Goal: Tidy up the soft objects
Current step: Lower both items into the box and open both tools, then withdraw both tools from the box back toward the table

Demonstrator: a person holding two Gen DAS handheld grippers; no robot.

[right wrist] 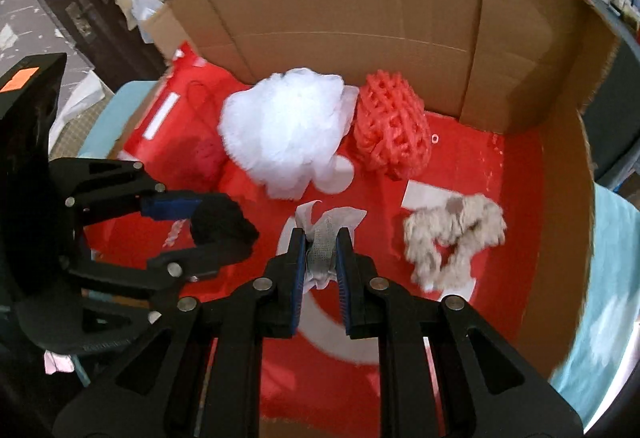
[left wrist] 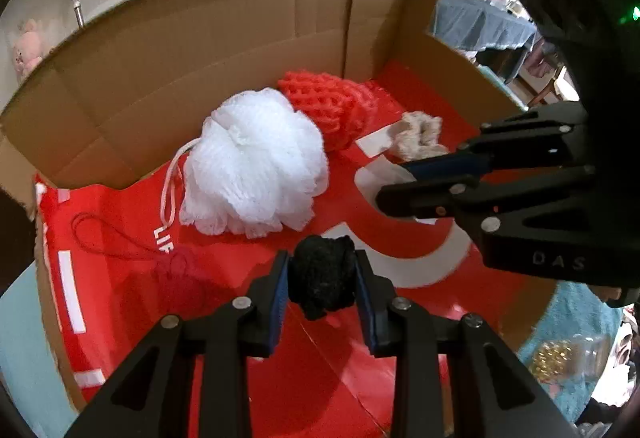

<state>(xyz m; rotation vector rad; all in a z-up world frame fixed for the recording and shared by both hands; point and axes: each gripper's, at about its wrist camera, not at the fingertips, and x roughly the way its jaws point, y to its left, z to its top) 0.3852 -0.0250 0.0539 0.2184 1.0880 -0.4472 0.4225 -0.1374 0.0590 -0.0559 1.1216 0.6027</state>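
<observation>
Open brown cardboard box [right wrist: 360, 17] with red printed floor; tall walls at back and right, left side low and open. White mesh bath pouf [right wrist: 286, 133] sits near box centre, landmark. Orange-red net sponge [right wrist: 392, 129] touching pouf's right side, toward the back wall. Beige fuzzy scrunchie [right wrist: 454, 238] right of pouf and nearer the cameras, well apart, beside the right wall. Bare red floor in front of pouf. Left gripper [left wrist: 322, 278], fingers narrow, clamping black knitted scrunchie [left wrist: 322, 280] just in front of pouf. Right gripper [right wrist: 322, 250], fingers narrow, pinching white-grey mesh cloth [right wrist: 326, 234] in front of pouf.
</observation>
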